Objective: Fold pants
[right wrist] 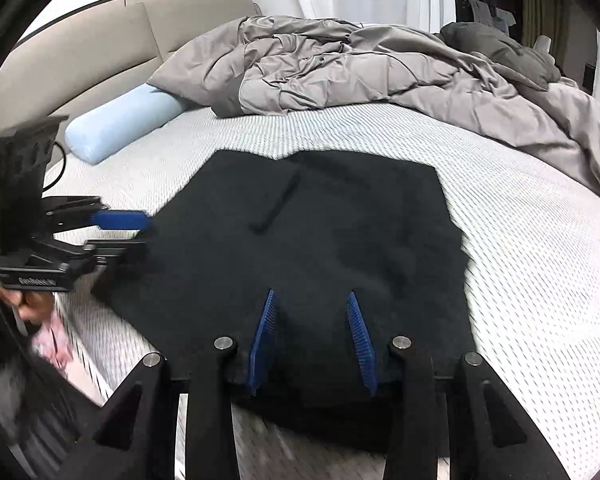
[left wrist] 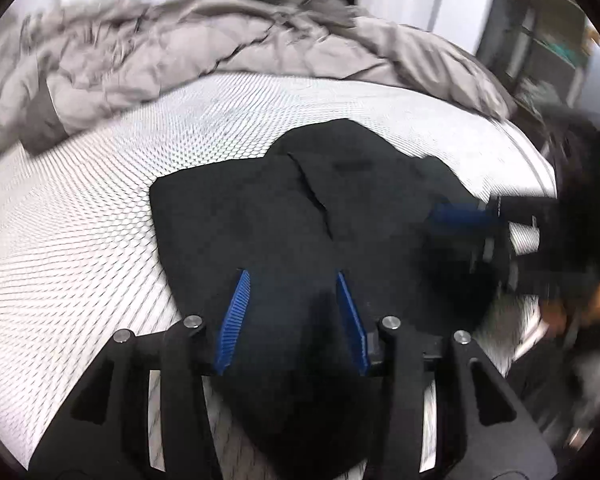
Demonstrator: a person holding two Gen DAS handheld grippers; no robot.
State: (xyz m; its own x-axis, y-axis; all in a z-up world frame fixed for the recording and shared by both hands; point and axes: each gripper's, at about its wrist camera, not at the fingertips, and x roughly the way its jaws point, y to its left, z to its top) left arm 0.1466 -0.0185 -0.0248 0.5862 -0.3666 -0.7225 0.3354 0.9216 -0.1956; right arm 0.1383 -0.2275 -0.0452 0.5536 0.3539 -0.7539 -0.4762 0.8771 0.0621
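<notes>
Pants (right wrist: 320,248) flat on mattress (right wrist: 540,240); both grippers (left wrist: 292,280) (right wrist: 312,300) spread wide; pillow (right wrist: 120,124) only in R view.

Black pants (right wrist: 320,232) flat on mattress (right wrist: 540,248), right gripper (right wrist: 314,300) jaws apart over near edge, left gripper (right wrist: 140,232) at pants' left side.

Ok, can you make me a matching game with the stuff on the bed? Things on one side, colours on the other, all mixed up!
Things:
1. pants
2. bolster pillow
3. duvet
4. gripper pads

Colours:
A. grey
B. dark blue
C. black
D. pale blue

Pairs: 1-C, 2-D, 3-A, 4-B
</notes>
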